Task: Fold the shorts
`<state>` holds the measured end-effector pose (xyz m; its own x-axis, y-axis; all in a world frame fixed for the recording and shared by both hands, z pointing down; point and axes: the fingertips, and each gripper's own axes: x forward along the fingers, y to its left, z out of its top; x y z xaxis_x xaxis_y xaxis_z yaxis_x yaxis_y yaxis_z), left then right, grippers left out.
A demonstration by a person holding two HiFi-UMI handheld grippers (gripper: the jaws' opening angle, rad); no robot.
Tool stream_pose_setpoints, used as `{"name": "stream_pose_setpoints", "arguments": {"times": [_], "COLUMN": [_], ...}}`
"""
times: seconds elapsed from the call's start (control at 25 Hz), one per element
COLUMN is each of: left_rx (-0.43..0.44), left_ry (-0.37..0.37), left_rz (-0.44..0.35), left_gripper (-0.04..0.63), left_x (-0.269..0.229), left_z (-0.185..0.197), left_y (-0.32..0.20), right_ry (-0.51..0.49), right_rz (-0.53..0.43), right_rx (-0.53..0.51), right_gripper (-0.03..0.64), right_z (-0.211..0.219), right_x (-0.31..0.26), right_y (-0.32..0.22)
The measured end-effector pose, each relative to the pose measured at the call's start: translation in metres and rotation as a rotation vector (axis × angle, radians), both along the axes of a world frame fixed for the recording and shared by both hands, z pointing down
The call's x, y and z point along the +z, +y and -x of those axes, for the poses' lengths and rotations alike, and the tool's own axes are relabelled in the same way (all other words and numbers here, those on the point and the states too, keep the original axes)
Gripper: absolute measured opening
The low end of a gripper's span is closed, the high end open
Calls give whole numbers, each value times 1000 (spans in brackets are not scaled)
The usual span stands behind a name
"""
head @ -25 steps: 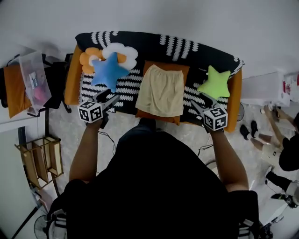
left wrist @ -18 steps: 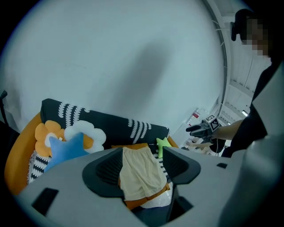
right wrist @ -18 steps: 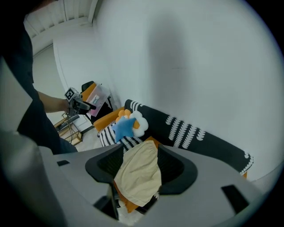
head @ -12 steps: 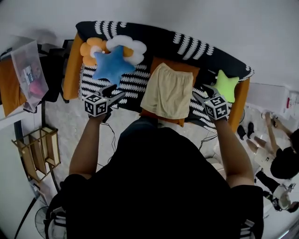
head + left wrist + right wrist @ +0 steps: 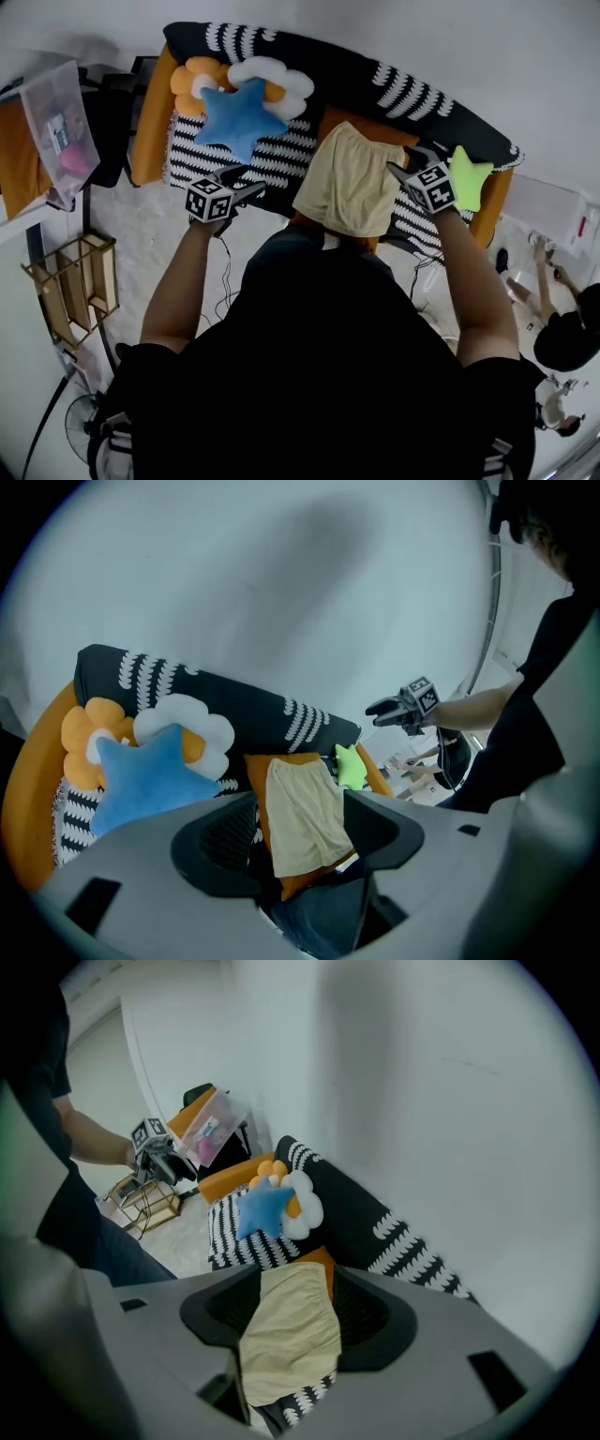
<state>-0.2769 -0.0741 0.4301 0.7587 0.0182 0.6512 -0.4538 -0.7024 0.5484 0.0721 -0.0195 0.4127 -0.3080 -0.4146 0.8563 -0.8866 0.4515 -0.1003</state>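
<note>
The beige shorts (image 5: 352, 178) lay spread flat on an orange cushion (image 5: 328, 124) on the seat of a sofa (image 5: 375, 80) with a black-and-white patterned cover. Their gathered waistband lay toward the backrest and the leg hems toward the person. The left gripper (image 5: 246, 184) hung off to the left of the shorts, apart from them and in front of a blue star pillow (image 5: 239, 117). Its jaws were spread wide with nothing between them. The right gripper (image 5: 410, 164) hung by the right edge of the shorts, just beside a green star pillow (image 5: 469, 178). Its jaws were also apart and gripped nothing. A white flower pillow (image 5: 281, 80) and an orange flower pillow (image 5: 187, 80) leaned behind the blue star.
</note>
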Motion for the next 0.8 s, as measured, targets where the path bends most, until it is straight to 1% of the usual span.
{"name": "stream_pose_setpoints", "arguments": {"times": [0.16,0.32,0.52,0.68,0.8], "left_rx": [10,-6,56,29,10], "left_ry": [-37,-52,-87,-100,-116], "left_rz": [13,55,79,112,127], "left_gripper": [299,299,301,301,304], "left_x": [20,40,70,97,120], "left_z": [11,14,-4,-15,-23], "left_y": [9,23,46,58,61], "right_ry": [24,52,83,90,96], "right_rz": [30,50,84,100,108], "right_rx": [-58,-139,-235,-317,-361], "right_gripper": [250,249,247,245,243], "right_z": [7,13,25,32,32], "right_x": [20,47,72,98,122], "right_y": [-19,-33,-45,-56,-69]}}
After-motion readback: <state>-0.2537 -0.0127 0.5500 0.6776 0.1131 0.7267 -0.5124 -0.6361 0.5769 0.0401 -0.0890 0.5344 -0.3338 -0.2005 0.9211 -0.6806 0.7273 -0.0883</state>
